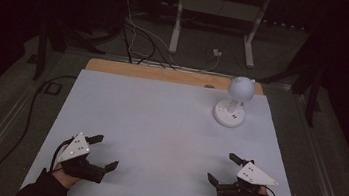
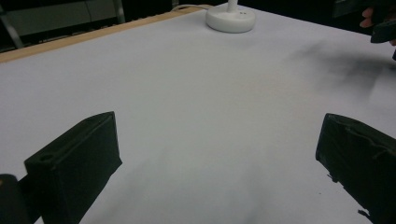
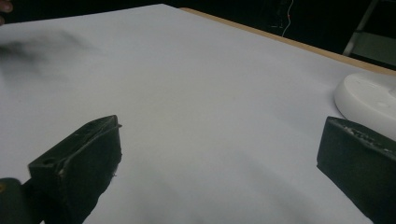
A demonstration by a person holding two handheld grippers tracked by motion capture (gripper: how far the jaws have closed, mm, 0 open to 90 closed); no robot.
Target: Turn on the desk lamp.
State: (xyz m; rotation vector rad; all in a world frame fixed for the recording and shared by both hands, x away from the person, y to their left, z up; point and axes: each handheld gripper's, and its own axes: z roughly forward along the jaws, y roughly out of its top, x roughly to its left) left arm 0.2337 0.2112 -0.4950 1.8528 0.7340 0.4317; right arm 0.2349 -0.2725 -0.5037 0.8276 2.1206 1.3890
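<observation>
Dark room, white table (image 1: 159, 126) before us. White lamp (image 1: 235, 101) stands far right on table, well apart from both grippers. Our left gripper (image 1: 105, 152) near edge, jaws wide, empty. Our right gripper (image 1: 222, 168) likewise, jaws wide, empty.

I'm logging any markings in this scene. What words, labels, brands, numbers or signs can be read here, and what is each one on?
None can be read.
Lamp: its round base bears two small dark marks, too small to tell as letters or signs.
Left gripper and right gripper: pale dots on the grey top plates, no lettering.
Table: plain white sheet, no print.
</observation>
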